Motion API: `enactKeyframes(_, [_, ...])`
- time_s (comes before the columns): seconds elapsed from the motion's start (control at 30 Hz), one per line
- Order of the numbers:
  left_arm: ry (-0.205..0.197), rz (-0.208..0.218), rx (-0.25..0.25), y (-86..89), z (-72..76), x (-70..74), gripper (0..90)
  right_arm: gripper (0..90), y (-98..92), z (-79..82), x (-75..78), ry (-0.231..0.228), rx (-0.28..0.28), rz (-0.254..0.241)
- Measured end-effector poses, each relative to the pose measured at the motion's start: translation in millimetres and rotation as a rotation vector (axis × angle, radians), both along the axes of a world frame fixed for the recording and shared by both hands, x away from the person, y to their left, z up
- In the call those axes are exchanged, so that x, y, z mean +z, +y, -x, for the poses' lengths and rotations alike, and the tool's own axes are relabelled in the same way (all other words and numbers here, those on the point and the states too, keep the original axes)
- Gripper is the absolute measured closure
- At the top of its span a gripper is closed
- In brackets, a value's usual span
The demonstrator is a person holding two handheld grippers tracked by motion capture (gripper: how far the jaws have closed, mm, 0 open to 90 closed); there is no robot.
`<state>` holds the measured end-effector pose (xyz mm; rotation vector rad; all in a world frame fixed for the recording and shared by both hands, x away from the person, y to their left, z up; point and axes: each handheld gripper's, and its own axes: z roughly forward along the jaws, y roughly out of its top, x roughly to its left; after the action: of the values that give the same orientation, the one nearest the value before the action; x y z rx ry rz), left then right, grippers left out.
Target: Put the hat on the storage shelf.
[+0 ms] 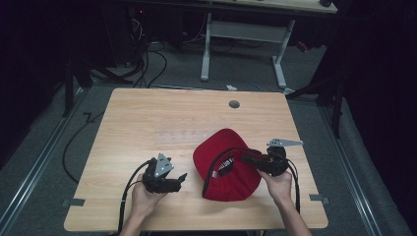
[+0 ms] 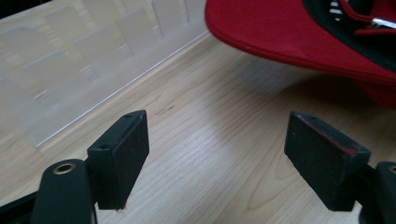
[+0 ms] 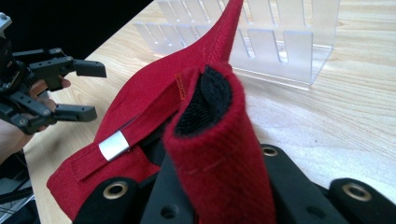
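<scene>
A red cap [image 1: 221,146] lies open side up on the right half of the wooden table [image 1: 147,113]. My right gripper [image 1: 240,158] is shut on the cap's rear band; in the right gripper view the red and black fabric [image 3: 210,140] rises folded between the jaws of the right gripper [image 3: 219,183]. The strap's silver buckle [image 3: 114,145] hangs to the left. My left gripper [image 1: 183,178] stands open just left of the cap, apart from it. In the left gripper view the left gripper [image 2: 217,127] holds nothing, and the cap's brim [image 2: 280,28] lies beyond.
A clear acrylic rack [image 3: 280,46] stands on the table behind the cap, also seen as the clear rack [image 2: 70,56] in the left gripper view. A grey grommet hole [image 1: 234,104] sits near the far edge. Cables and a desk frame [image 1: 243,34] lie on the floor beyond.
</scene>
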<state>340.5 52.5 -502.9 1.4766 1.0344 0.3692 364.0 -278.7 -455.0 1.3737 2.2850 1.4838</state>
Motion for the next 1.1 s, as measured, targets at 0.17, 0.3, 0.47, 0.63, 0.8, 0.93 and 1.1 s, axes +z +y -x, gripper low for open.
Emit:
enactKeyframes(0.17, [-0.023, -0.019, -0.007, -9.5, -0.2, -1.0, 21.4, 85.3, 3.6, -3.0, 2.4, 0.001, 0.004, -0.014])
enactKeyframes(0.3, [-0.027, -0.037, -0.017, -15.3, -0.2, -2.6, 20.8, 85.3, 8.3, -5.9, 4.1, 0.004, 0.012, -0.023])
enactKeyframes(0.47, [-0.053, -0.053, -0.028, -22.4, 1.0, -0.5, 20.0, 85.2, 12.6, -8.6, 6.2, 0.014, 0.021, -0.032])
enactKeyframes(0.63, [-0.083, -0.054, -0.041, -27.0, 3.4, 2.9, 20.1, 85.2, 16.4, -10.2, 6.3, 0.020, 0.015, -0.021])
enactKeyframes(0.8, [-0.093, -0.071, -0.057, -30.7, 4.3, 3.3, 20.1, 85.2, 18.4, -11.4, 5.7, 0.034, 0.021, -0.018])
enactKeyframes(0.93, [-0.112, -0.087, -0.055, -32.9, 6.0, 3.2, 20.1, 85.2, 20.9, -13.1, 4.6, 0.055, 0.027, -0.010])
enactKeyframes(1.1, [-0.122, -0.100, -0.061, -34.9, 6.6, 2.5, 20.9, 85.1, 24.4, -13.9, 3.7, 0.074, 0.032, 0.000])
